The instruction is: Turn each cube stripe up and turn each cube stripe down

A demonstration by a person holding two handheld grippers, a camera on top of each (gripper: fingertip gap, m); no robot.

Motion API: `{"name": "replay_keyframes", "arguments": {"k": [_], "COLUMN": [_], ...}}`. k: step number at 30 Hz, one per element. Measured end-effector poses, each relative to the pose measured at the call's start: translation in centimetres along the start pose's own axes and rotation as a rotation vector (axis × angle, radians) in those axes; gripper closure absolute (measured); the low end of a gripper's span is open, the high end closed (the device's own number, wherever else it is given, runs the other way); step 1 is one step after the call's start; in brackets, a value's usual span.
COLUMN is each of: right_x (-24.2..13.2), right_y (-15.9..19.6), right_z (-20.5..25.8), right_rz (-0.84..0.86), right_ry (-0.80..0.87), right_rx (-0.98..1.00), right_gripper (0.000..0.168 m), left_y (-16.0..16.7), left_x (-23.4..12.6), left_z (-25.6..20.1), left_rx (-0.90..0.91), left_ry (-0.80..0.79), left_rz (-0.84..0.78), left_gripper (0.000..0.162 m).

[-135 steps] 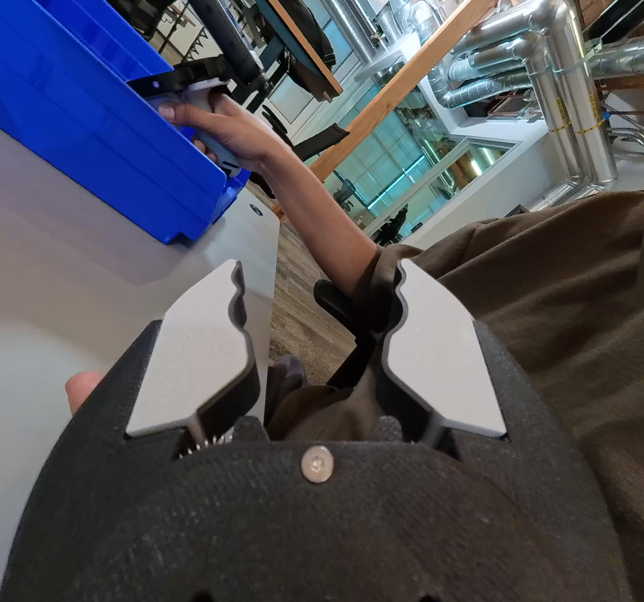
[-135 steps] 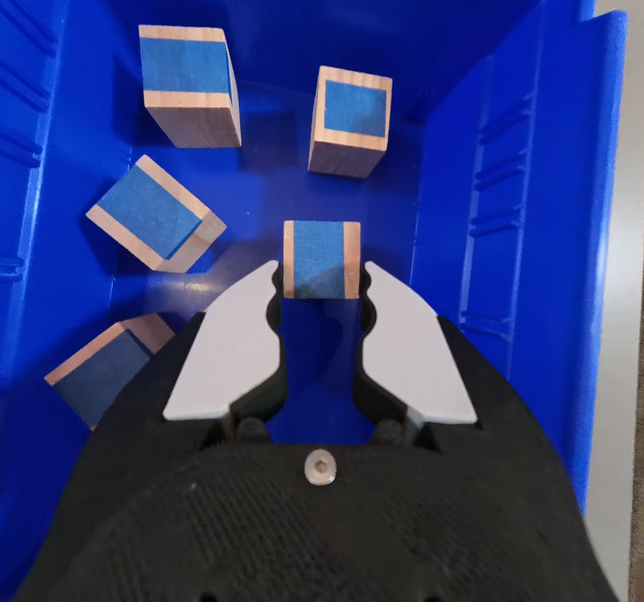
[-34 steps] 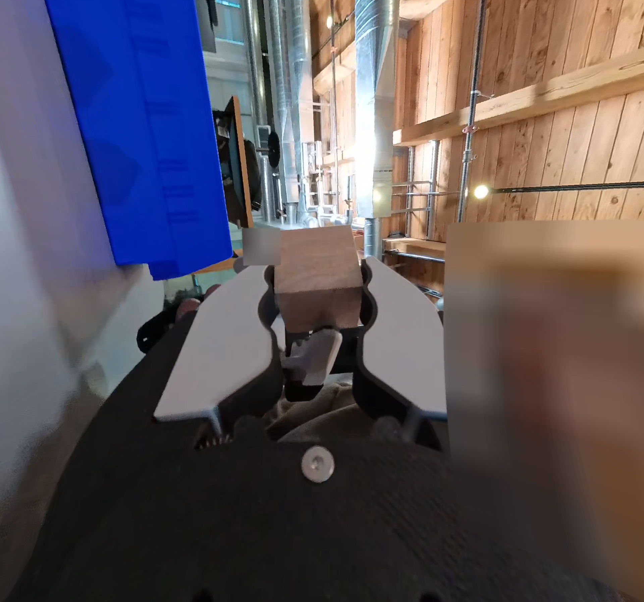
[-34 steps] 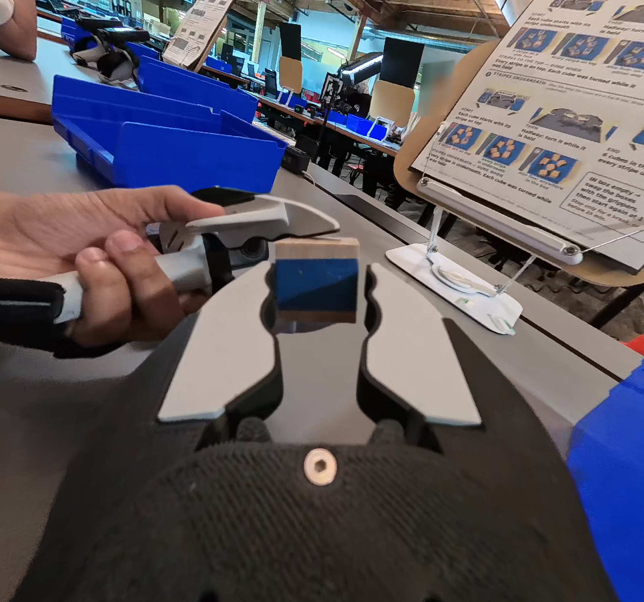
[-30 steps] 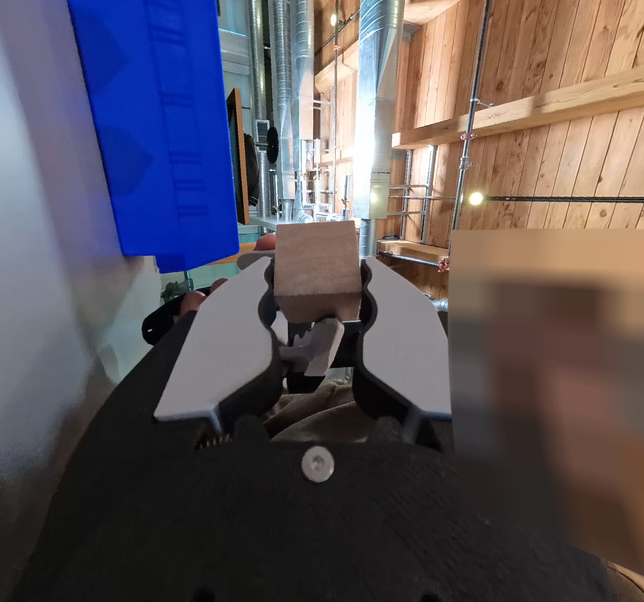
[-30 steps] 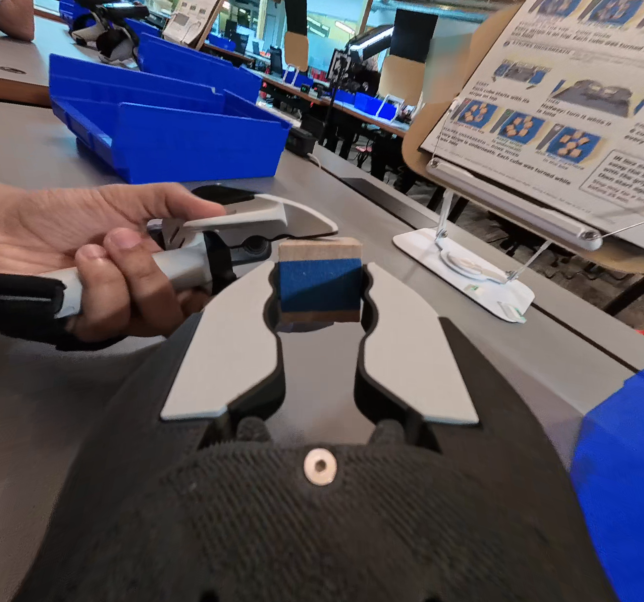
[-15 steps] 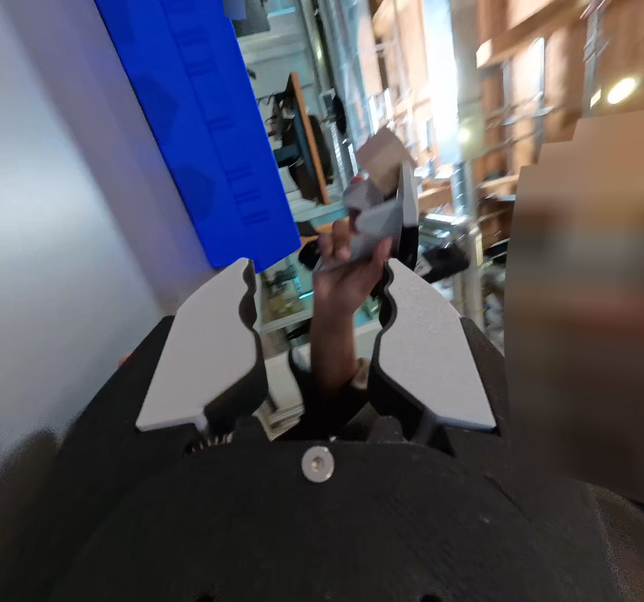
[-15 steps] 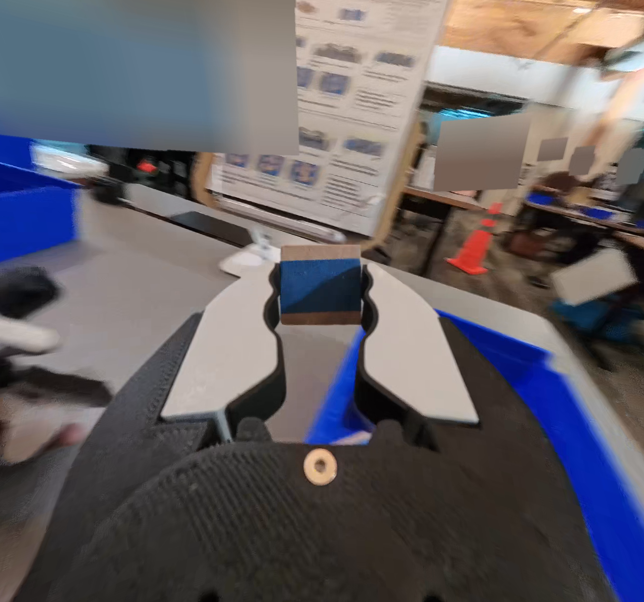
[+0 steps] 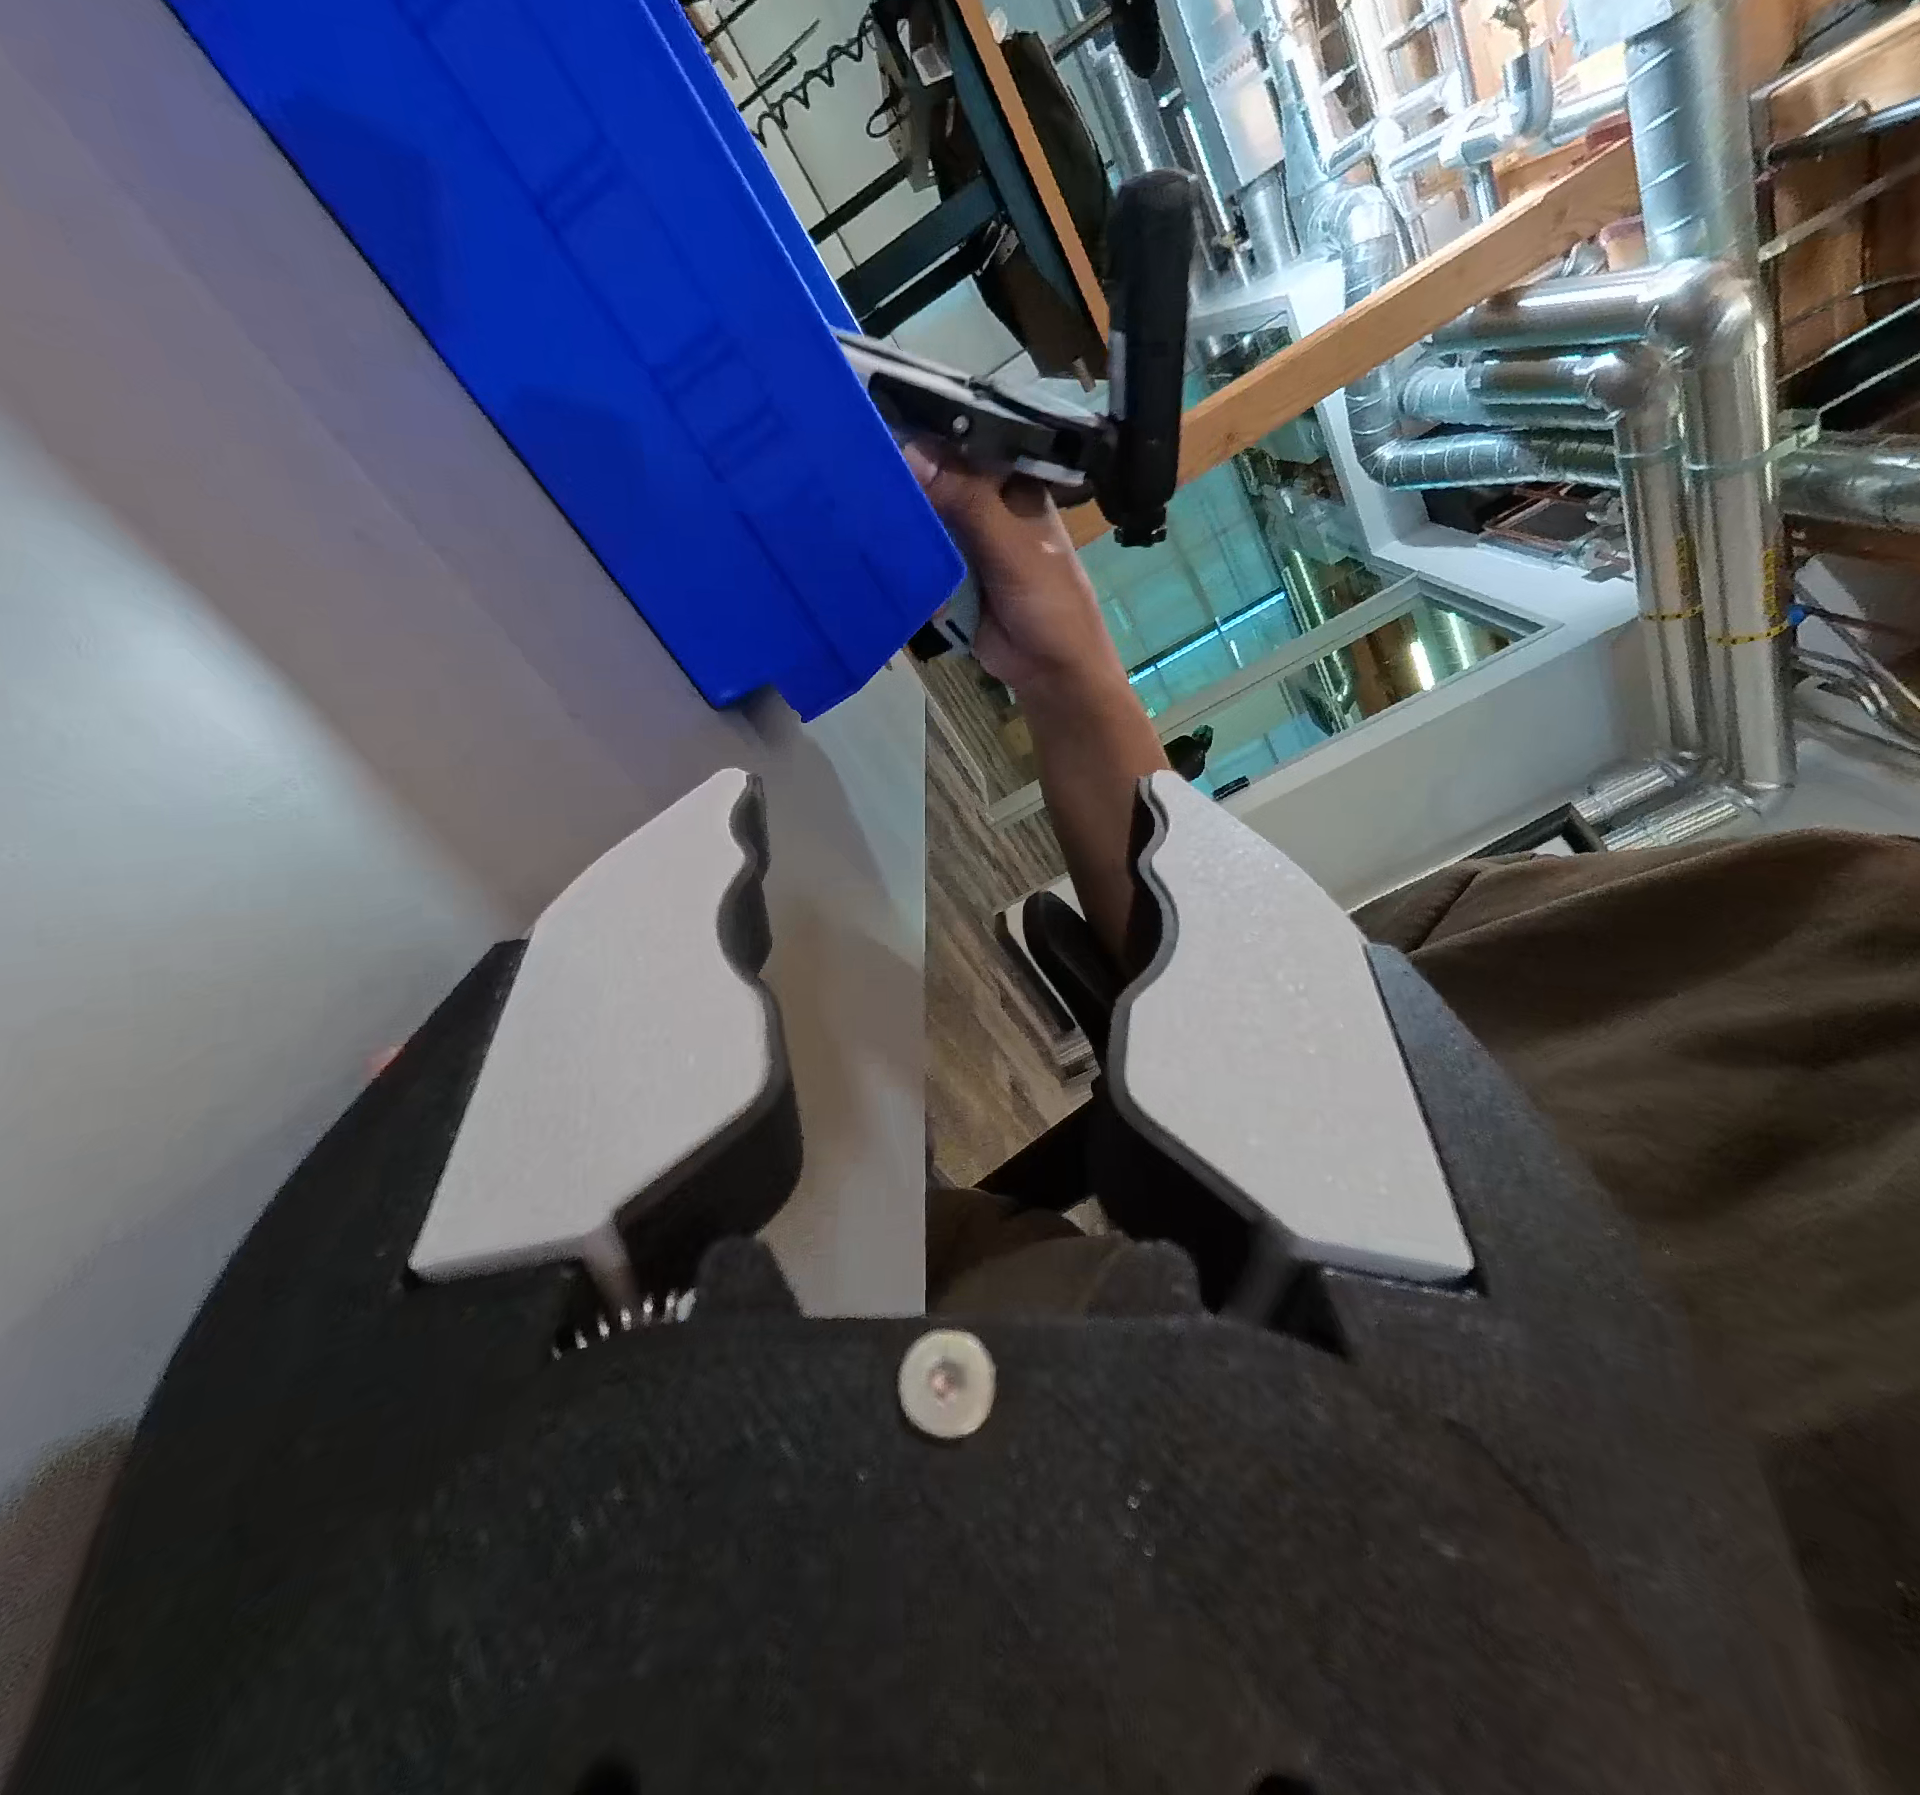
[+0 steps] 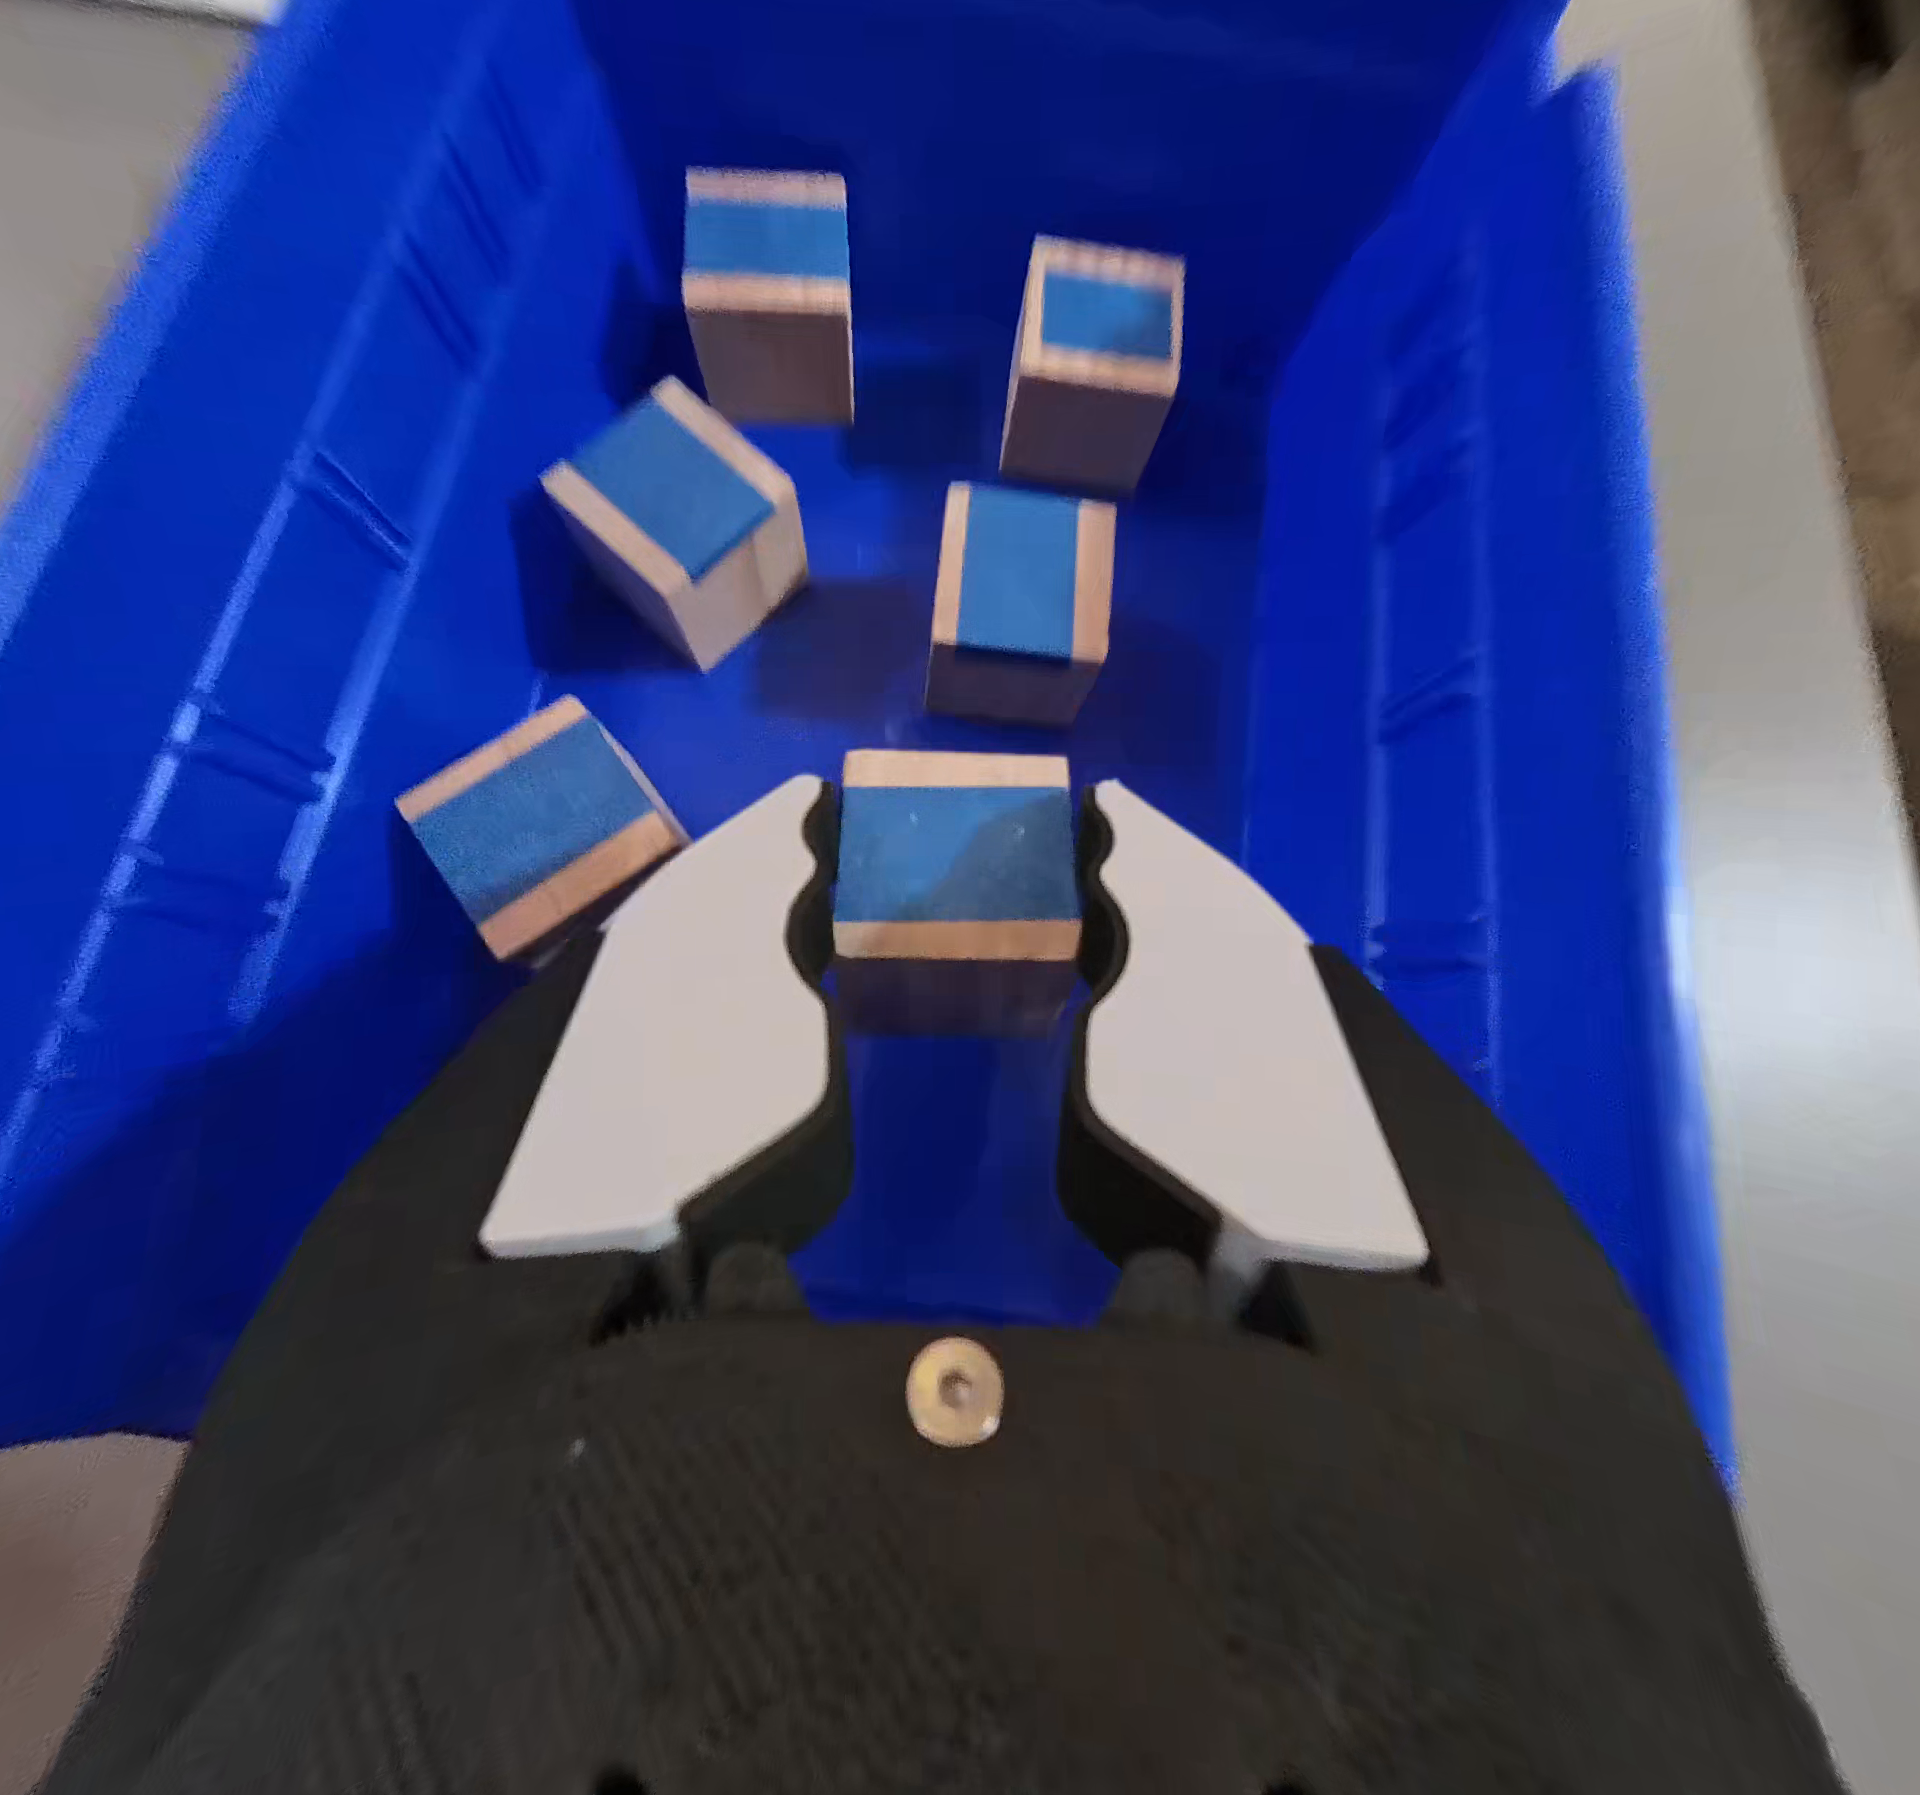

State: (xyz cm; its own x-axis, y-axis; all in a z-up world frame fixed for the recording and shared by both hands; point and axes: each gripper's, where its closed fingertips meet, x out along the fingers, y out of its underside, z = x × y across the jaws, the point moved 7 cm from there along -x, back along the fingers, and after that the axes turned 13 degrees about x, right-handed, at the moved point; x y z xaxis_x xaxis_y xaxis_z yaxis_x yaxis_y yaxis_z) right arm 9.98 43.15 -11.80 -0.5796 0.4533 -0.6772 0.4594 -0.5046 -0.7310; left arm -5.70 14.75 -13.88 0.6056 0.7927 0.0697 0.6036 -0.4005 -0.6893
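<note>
My right gripper [image 10: 954,857] is shut on a wooden cube [image 10: 954,857] with its blue stripe facing up, held inside the blue bin [image 10: 312,395] near its front. Several other cubes lie on the bin floor, all stripe up: one at the front left [image 10: 535,826], one at mid left [image 10: 675,514], one in the middle [image 10: 1020,597], and two at the back [image 10: 767,291] [image 10: 1099,353]. My left gripper [image 9: 945,898] is open and empty above the grey table [image 9: 208,810], beside the bin's outer wall [image 9: 520,187]. The right gripper's handle and the hand [image 9: 1023,582] show over the bin edge.
The table edge [image 9: 920,1018] runs just past my left gripper, with wood-look floor beyond. The person's brown sleeve [image 9: 1662,1122] fills the right of the left wrist view. Grey table surface [image 10: 1787,810] lies right of the bin.
The cube was held by both grippers in the air. My left gripper let go and drew back to the table. My right gripper carried the cube into the bin, stripe up.
</note>
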Motion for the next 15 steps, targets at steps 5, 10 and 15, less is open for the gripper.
{"name": "replay_keyframes", "arguments": {"k": [5, 10, 15], "right_x": [1.1, 1.3, 1.7], "right_y": [1.4, 1.6, 2.1], "right_z": [-0.9, -1.1, -1.0], "right_rz": [0.134, 0.163, 0.224], "right_ry": [0.020, 0.000, 0.031], "right_rx": [0.033, 0.046, 0.002], "right_gripper": [0.123, 0.122, 0.122], "left_y": [-0.2, -1.0, -1.1], "left_x": [-0.3, -1.2, -1.5], "left_z": [0.4, 1.0, 1.3], "left_rx": [-0.055, -0.033, -0.063], "left_ry": [0.023, -0.008, 0.001], "left_rz": [-0.018, -0.041, -0.060], "left_gripper": [0.098, 0.100, 0.102]}}
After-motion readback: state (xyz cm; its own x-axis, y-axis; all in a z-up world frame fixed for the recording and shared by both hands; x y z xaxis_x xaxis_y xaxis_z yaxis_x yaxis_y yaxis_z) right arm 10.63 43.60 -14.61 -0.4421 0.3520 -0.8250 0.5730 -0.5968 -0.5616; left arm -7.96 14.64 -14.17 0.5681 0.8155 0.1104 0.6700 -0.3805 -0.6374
